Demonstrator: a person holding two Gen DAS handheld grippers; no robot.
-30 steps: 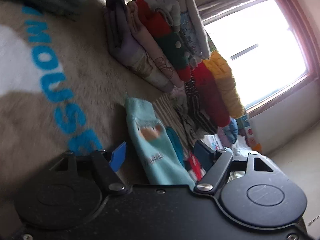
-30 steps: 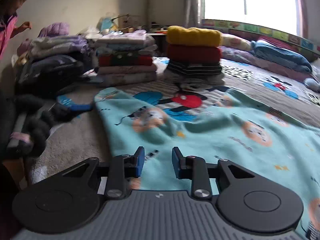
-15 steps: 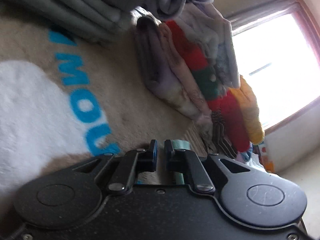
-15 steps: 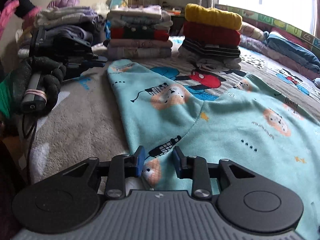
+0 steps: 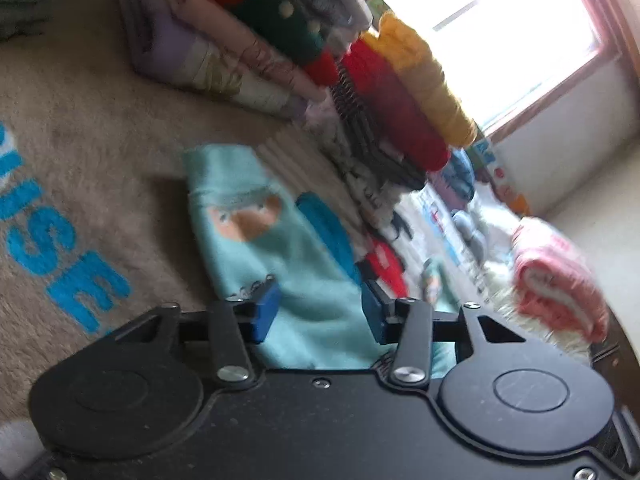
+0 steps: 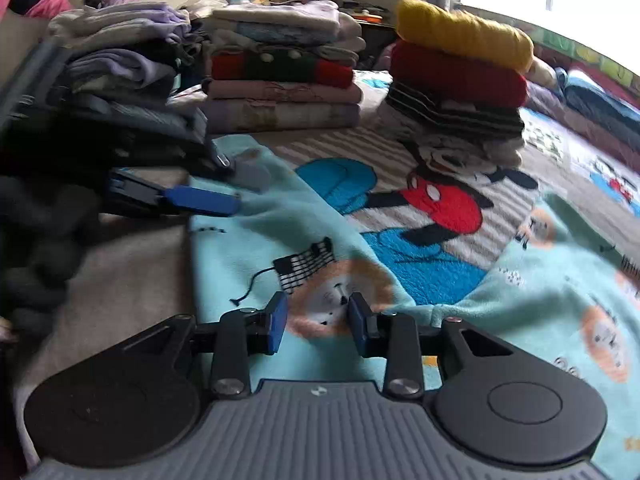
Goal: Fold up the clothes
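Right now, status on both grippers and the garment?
Left gripper opening, nothing pinched. Right gripper open over teal garment. Garment lies unfolded on the blanket. Folded stacks behind, clear.

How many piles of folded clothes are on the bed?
3 clear piles: a messy left pile, a middle pile with a red and green layer, and a right pile topped in yellow. A folded pink item lies apart; more may be hidden.

The right gripper (image 6: 316, 324) hovers low over a light-blue printed garment (image 6: 256, 256) spread on a cartoon-mouse blanket (image 6: 440, 200) — jaws apart, pads clear of the fabric. The left gripper (image 6: 212, 184) reaches its far sleeve end, jaws opening. Folded stacks (image 6: 280, 76) stand behind.
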